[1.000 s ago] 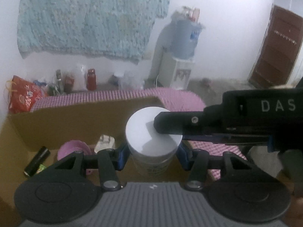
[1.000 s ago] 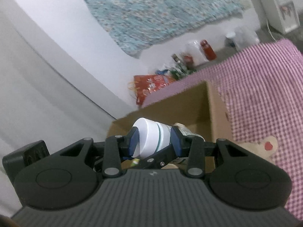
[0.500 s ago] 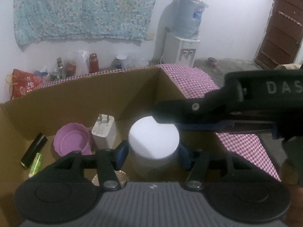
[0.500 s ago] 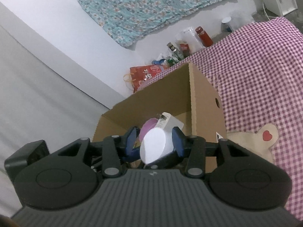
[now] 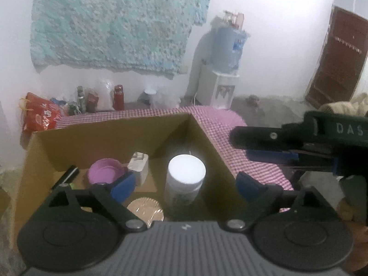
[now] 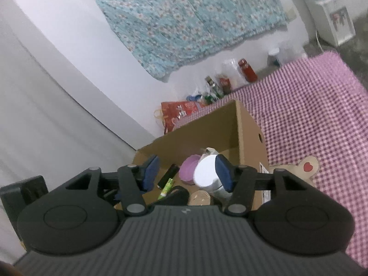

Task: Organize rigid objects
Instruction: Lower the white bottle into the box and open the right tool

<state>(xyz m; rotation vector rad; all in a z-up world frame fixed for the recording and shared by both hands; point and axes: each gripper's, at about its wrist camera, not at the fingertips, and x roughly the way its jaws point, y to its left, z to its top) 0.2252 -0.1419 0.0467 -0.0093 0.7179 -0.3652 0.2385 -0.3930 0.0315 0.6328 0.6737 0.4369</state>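
White plastic, squat and round, the jar (image 5: pixel 185 179) stands upright on the floor of the cardboard box (image 5: pixel 115 135), close to the box's right-hand wall. It sits dead ahead of the left gripper (image 5: pixel 184 185) and below it, between the two blue pads but touched by neither. Those jaws have just been opening and now stand spread wide, so the jar is free. In the right wrist view the jar (image 6: pixel 207 173) appears just inside the right gripper's (image 6: pixel 187 172) right pad; the view is foreshortened, but the pad seems to be in front of it, not on it. This claw's jaws have also just been opening, they stand apart, and nothing is pressed between them.

Left of the jar, ahead of the left claw's left pad, lie a white charger plug (image 5: pixel 139 164) and a purple bowl (image 5: pixel 104 172). Farther left are a black cylinder (image 5: pixel 66 174) and a small green tube (image 6: pixel 167 185). A round foil-looking disc (image 5: pixel 145 209) lies nearest the claw, just under its left finger.

The risk now is in pulling away. A pad dragged sideways while low could clip the jar's lid and tip it onto the plug or bowl. The right claw, seen at the right edge of the left view, hangs over the checked cloth (image 6: pixel 310 115) near the box wall, and a careless swing could knock that wall and shift everything inside.
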